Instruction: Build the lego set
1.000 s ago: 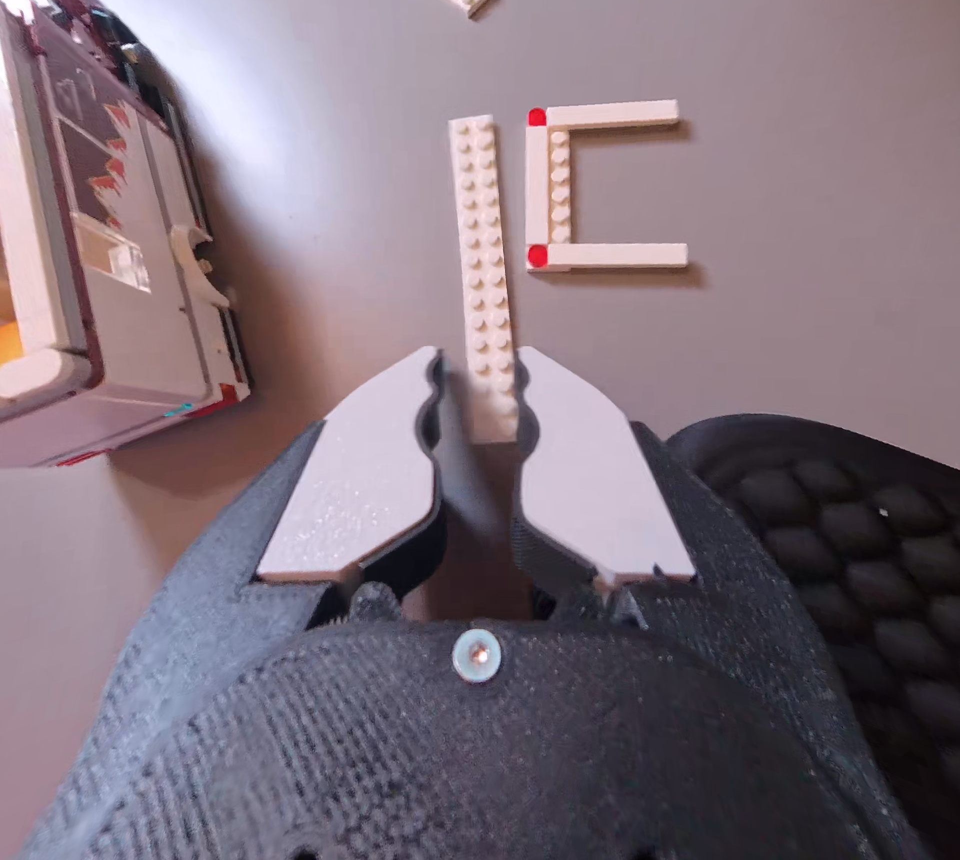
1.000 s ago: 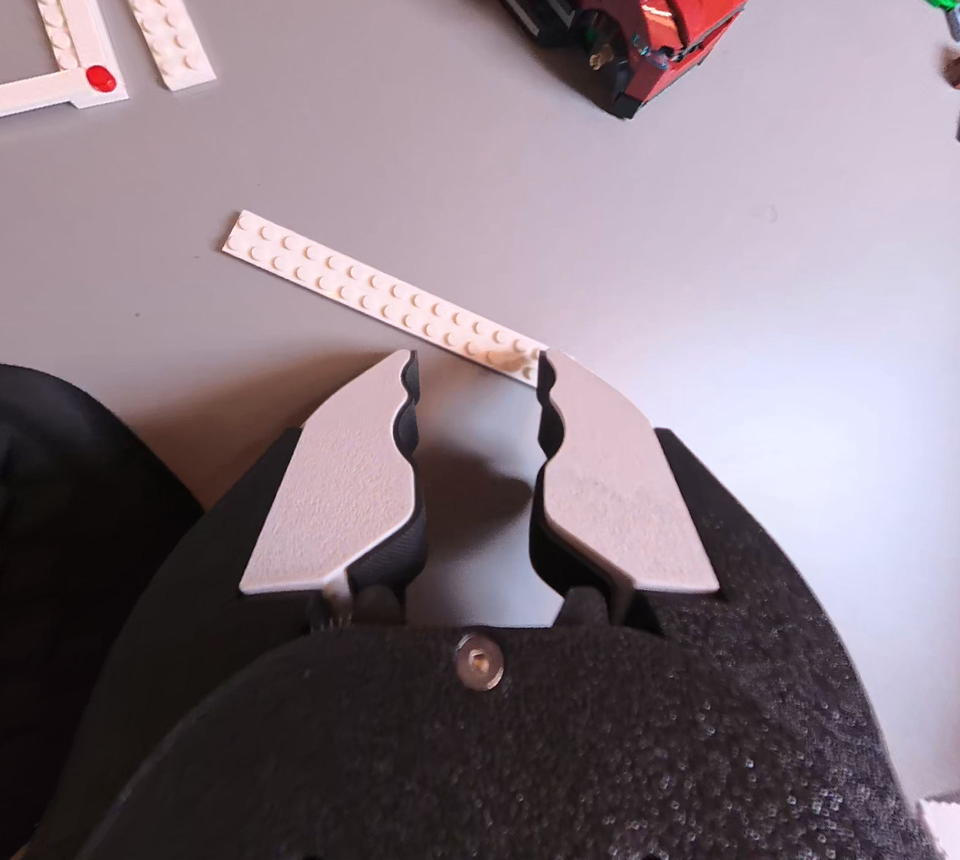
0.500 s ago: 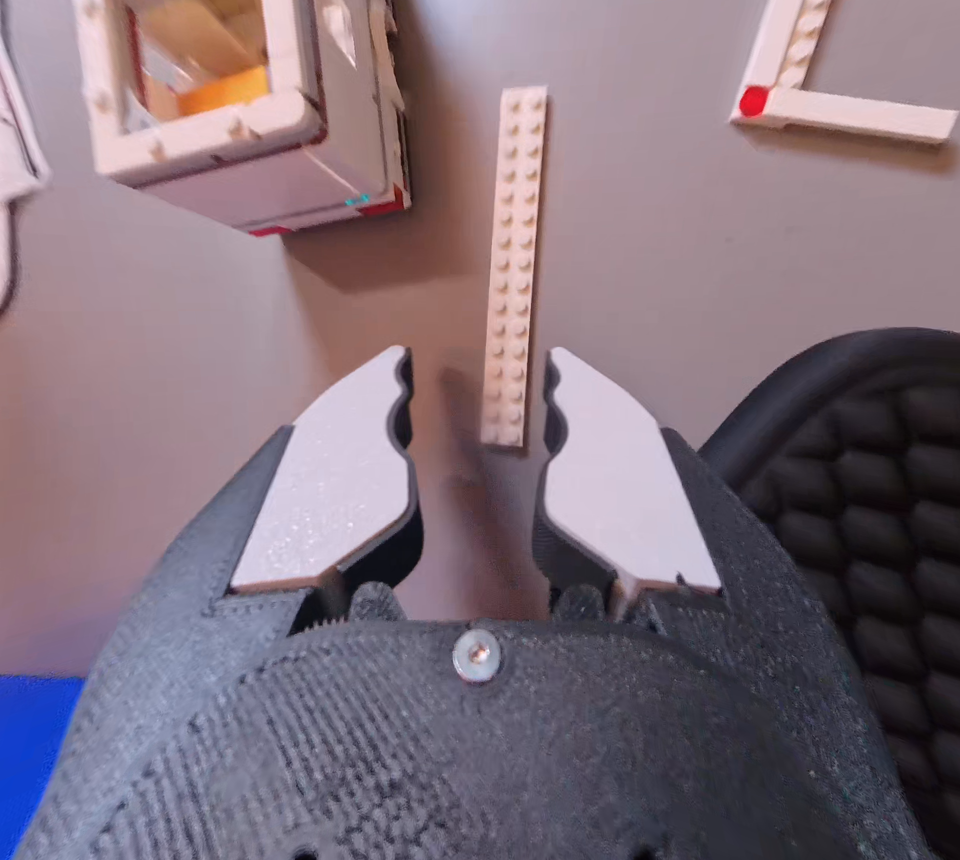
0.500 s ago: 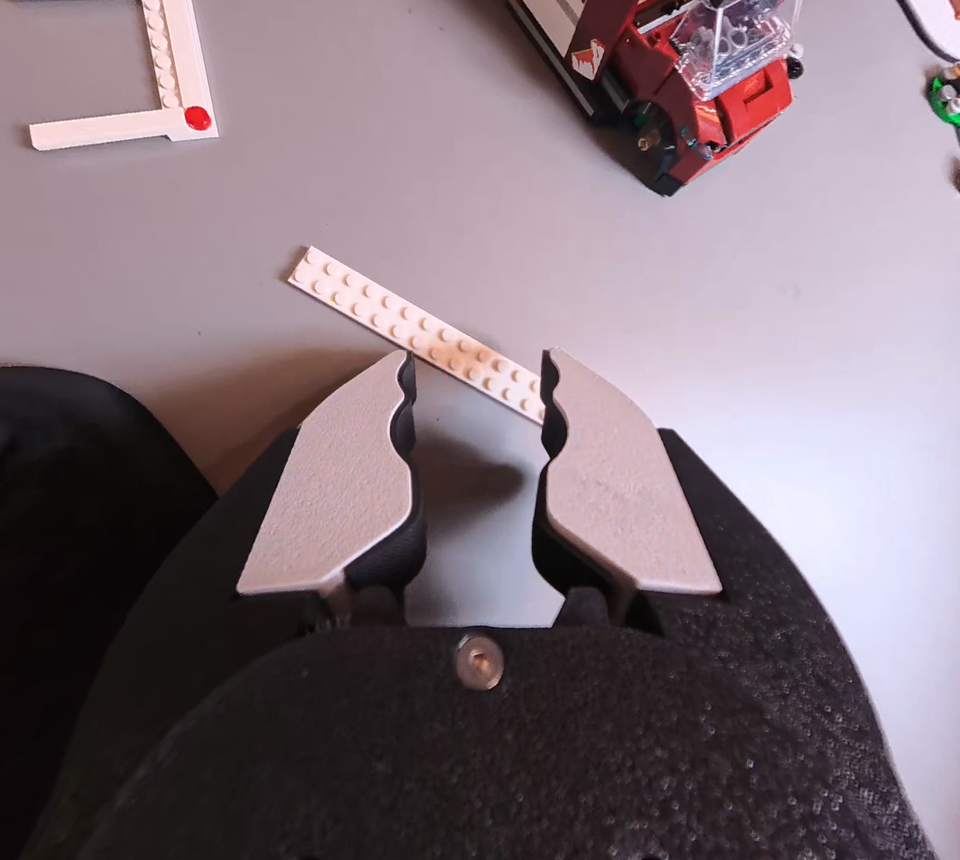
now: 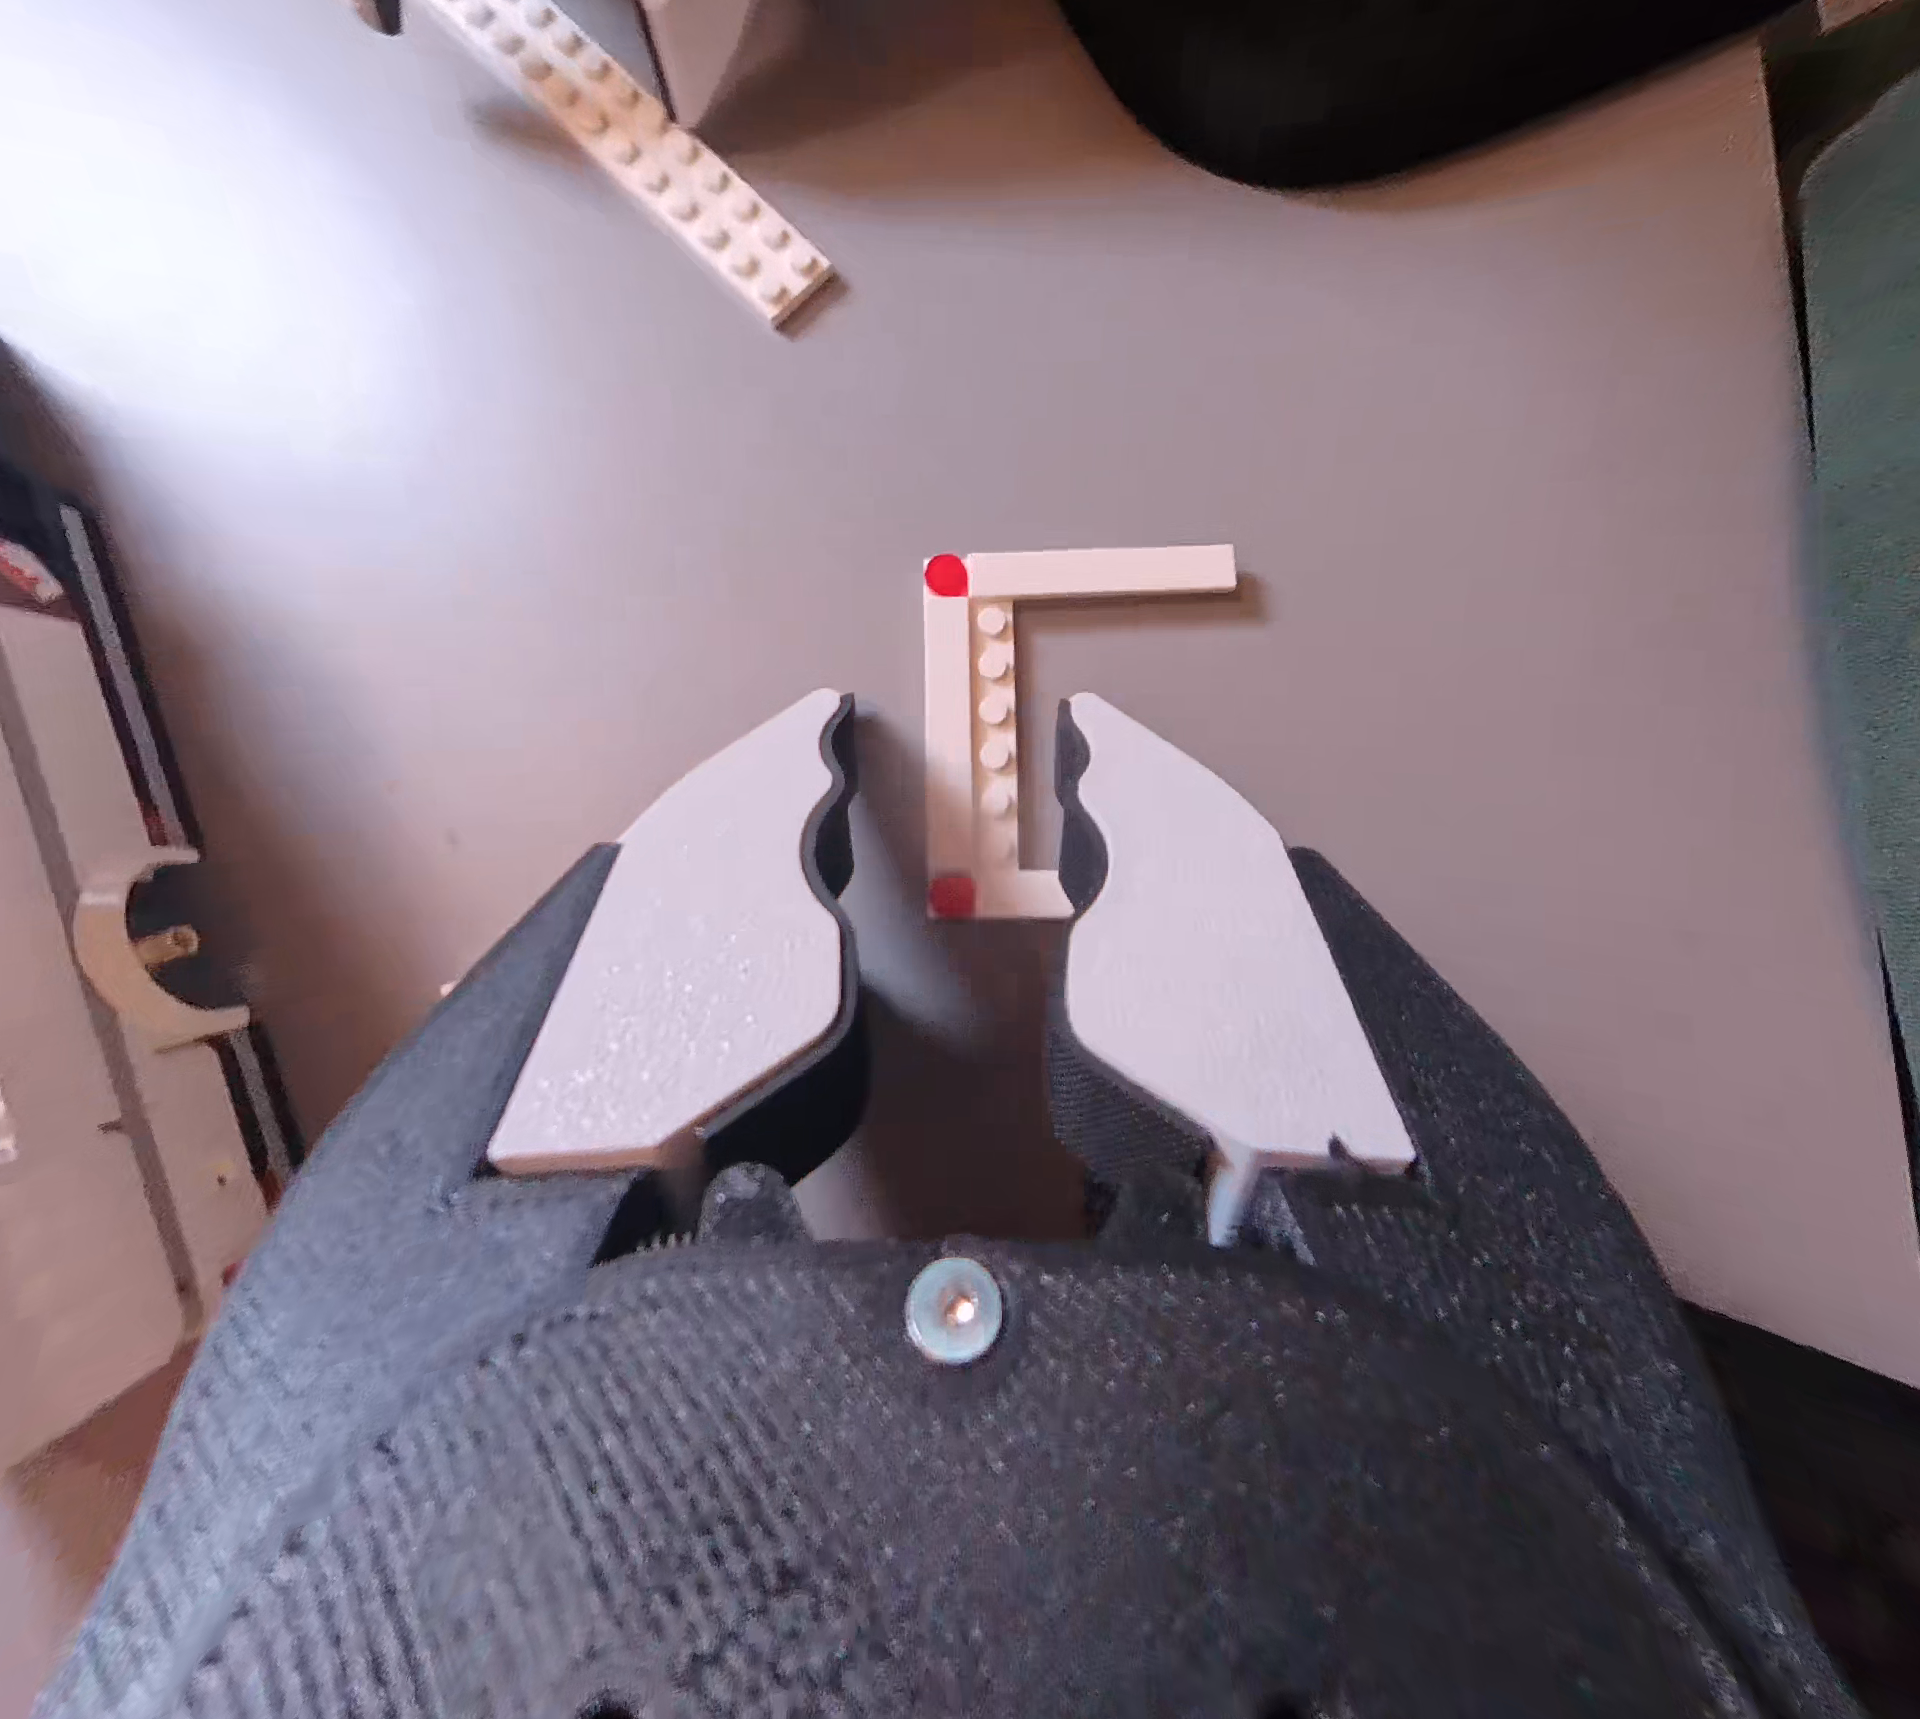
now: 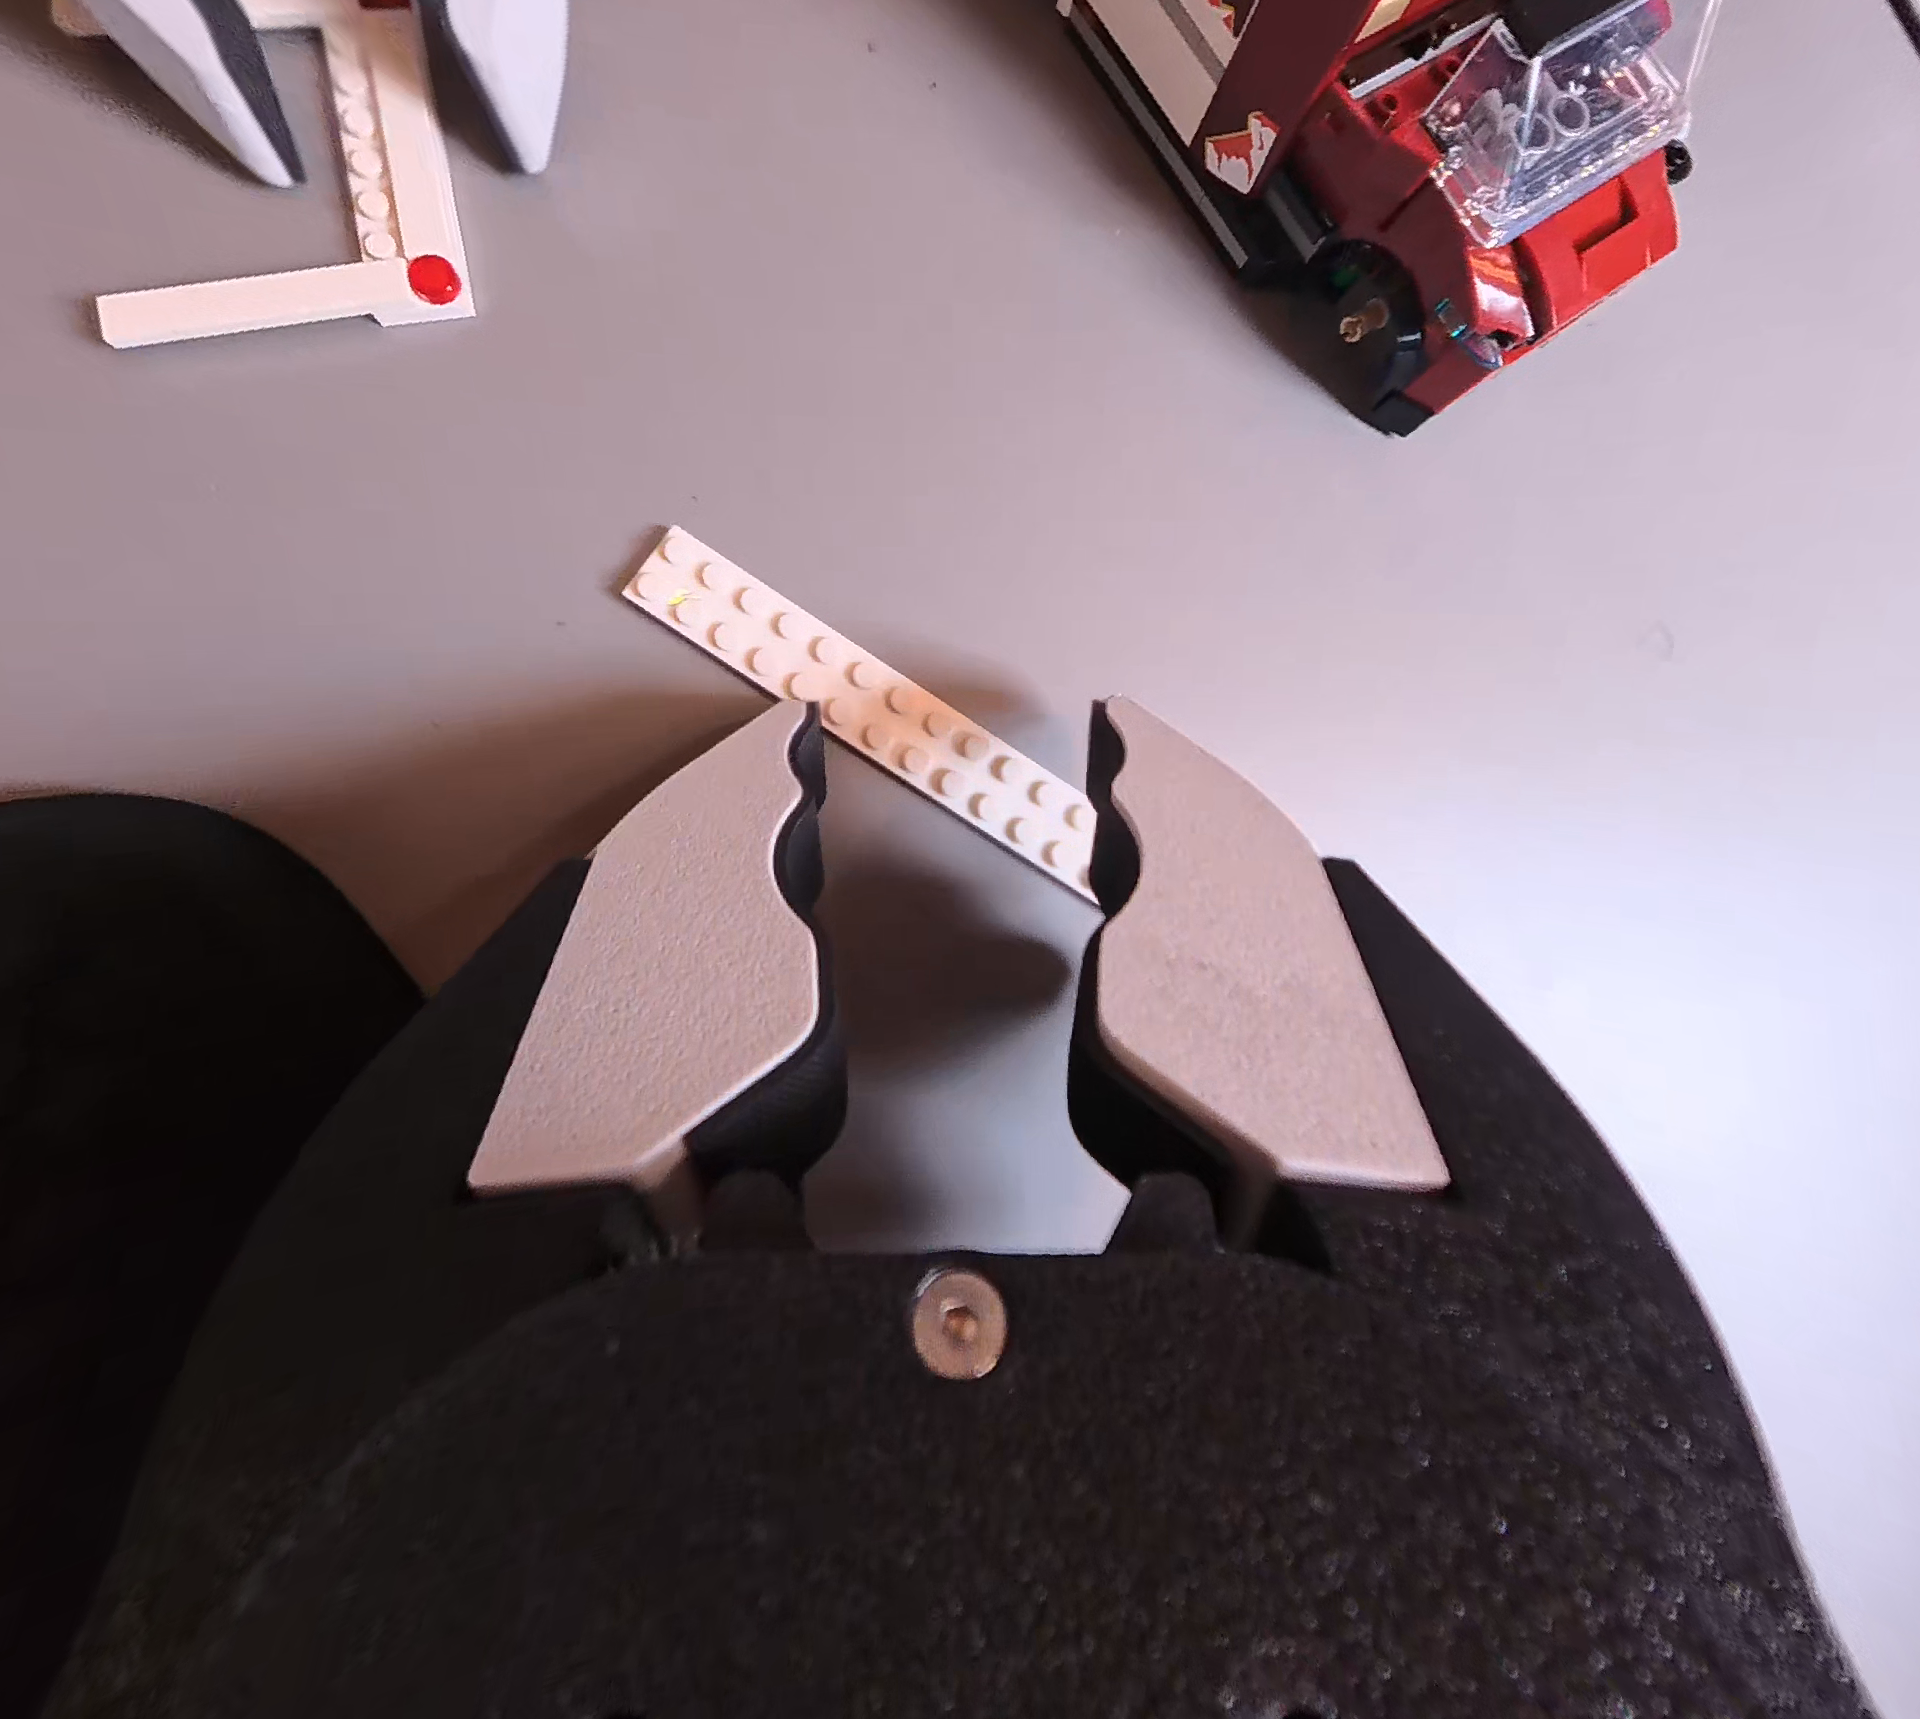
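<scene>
The left gripper [image 5: 956, 796] stands with its fingers apart, straddling the white bracket piece [image 5: 975, 734] with 2 red studs on the grey table [image 5: 416, 526], pads clear of it. The right gripper [image 6: 951, 796] gapes wide over a long white studded plate [image 6: 862, 703], gripping nothing. Beyond its right finger sits the red toy truck [image 6: 1455, 111].

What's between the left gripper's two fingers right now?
In the left wrist view, the white C-shaped brick frame with red corner studs lies on the grey table between the open left gripper's fingers, untouched.
</scene>
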The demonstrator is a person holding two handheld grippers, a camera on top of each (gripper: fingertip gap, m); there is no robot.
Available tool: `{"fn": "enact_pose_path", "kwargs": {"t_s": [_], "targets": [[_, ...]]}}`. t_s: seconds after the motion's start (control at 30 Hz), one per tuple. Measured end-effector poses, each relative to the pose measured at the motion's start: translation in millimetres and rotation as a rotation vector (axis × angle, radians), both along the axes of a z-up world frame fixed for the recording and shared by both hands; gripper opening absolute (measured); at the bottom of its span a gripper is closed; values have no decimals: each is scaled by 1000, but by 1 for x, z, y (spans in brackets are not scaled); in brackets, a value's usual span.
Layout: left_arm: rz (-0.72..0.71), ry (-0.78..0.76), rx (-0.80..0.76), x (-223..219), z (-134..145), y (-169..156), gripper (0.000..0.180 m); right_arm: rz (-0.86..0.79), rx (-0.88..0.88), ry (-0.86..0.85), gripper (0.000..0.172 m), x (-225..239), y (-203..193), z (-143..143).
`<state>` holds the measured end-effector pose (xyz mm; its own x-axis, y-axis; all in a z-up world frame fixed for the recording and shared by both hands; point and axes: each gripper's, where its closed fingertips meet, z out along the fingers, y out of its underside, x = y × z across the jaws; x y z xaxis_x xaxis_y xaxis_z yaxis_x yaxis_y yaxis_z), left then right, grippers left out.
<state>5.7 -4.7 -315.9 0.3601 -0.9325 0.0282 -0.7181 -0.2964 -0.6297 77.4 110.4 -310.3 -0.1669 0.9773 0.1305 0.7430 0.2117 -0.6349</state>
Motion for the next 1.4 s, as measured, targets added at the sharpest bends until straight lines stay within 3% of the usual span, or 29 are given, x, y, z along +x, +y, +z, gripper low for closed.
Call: {"fn": "enact_pose_path", "kwargs": {"t_s": [0.13,0.37,0.57,0.77,1.27,1.4], "targets": [[53,38,34,-3,0,12,16,-40,-5,-13,51,4,7,-1],[167,21,67,-17,0,25,16,-122,-91,-61,54,15,14,-6],[260,1,78,-29,0,34,16,-43,-148,-173,34,36,-9,-4],[281,-1,103,-33,0,36,16,-69,-112,-133,32,31,-3,2],[323,-20,141,-38,1,42,16,60,-165,-156,25,3,-49,-5],[334,-16,152,-40,1,43,16,44,-180,-154,25,6,-46,-4]]}}
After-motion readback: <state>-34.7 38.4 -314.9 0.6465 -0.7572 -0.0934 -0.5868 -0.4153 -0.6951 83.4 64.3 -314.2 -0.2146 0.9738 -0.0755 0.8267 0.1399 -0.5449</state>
